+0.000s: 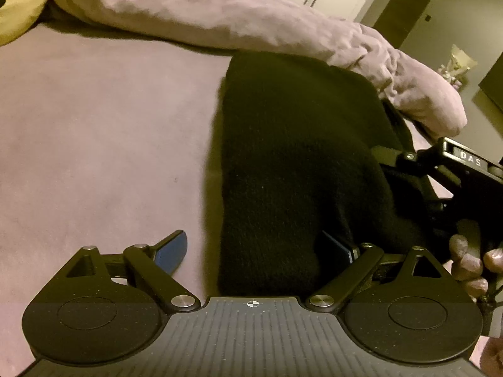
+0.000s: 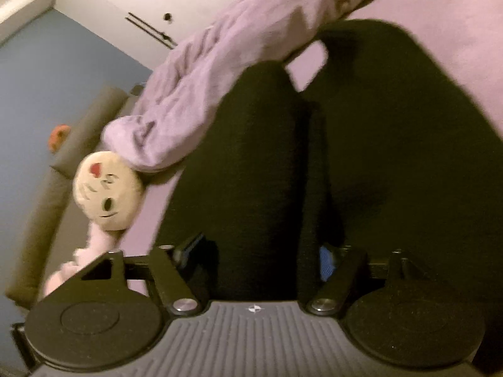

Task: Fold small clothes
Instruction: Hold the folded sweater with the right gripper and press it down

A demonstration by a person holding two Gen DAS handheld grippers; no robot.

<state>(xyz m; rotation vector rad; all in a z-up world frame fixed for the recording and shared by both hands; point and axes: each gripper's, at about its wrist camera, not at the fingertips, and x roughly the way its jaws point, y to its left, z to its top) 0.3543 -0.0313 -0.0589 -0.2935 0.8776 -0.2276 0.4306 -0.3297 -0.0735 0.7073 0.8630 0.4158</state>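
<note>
A small black knit garment (image 1: 298, 157) lies on the pink bed sheet (image 1: 94, 125). In the left wrist view my left gripper (image 1: 254, 251) is open: its left blue pad (image 1: 171, 253) is bare over the sheet, its right pad (image 1: 338, 249) is against the cloth's near edge, and the cloth sits between the fingers. In the right wrist view the black garment (image 2: 377, 157) fills the frame with two lobes. My right gripper (image 2: 261, 251) is wide apart with black cloth between its fingers; both blue pads are partly hidden. The right gripper's body (image 1: 456, 169) shows at the garment's right side.
A crumpled pink duvet (image 1: 235, 9) lies along the far side of the garment. A yellow cushion (image 1: 19, 0) is at the far left. A round-faced plush toy (image 2: 107, 188) lies at the bed's edge beside a grey bolster (image 2: 63, 163).
</note>
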